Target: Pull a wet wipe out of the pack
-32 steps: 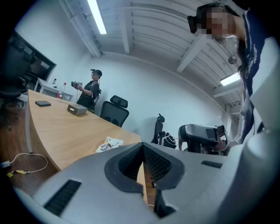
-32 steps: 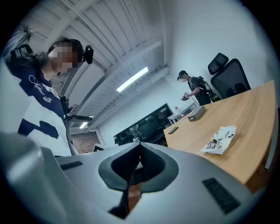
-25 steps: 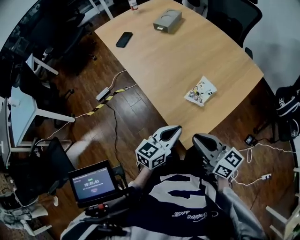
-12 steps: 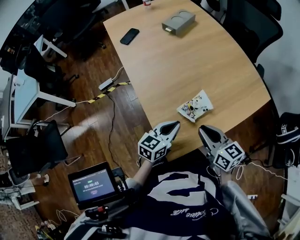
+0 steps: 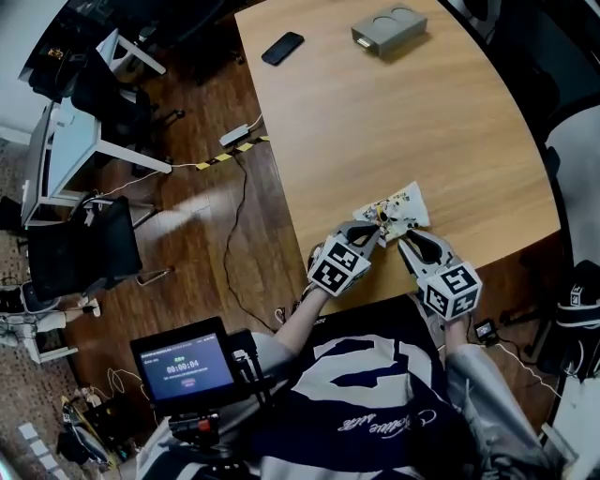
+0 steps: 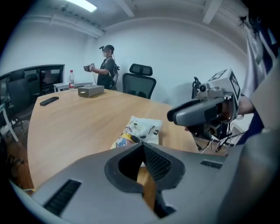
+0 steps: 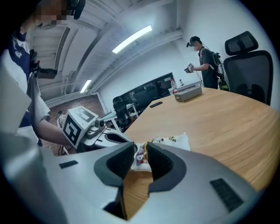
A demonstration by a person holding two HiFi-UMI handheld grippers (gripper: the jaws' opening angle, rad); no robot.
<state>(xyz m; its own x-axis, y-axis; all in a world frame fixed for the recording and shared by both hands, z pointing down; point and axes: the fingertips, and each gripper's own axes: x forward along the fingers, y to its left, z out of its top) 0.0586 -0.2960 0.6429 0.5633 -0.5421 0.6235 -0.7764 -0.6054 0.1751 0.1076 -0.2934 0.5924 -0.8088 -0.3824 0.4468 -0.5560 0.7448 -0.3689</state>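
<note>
The wet wipe pack (image 5: 397,208) lies flat on the table (image 5: 422,122), right in front of both grippers. The left gripper (image 5: 367,232) has its two jaws pressed together at the tips, with nothing in them. The pack sits just past those tips. The right gripper (image 5: 405,244) has its jaws a little bit apart and holds nothing. The pack shows through that thin gap, just ahead. Far beyond both grippers lie a phone (image 5: 282,48) and a grey box (image 5: 388,28).
</note>
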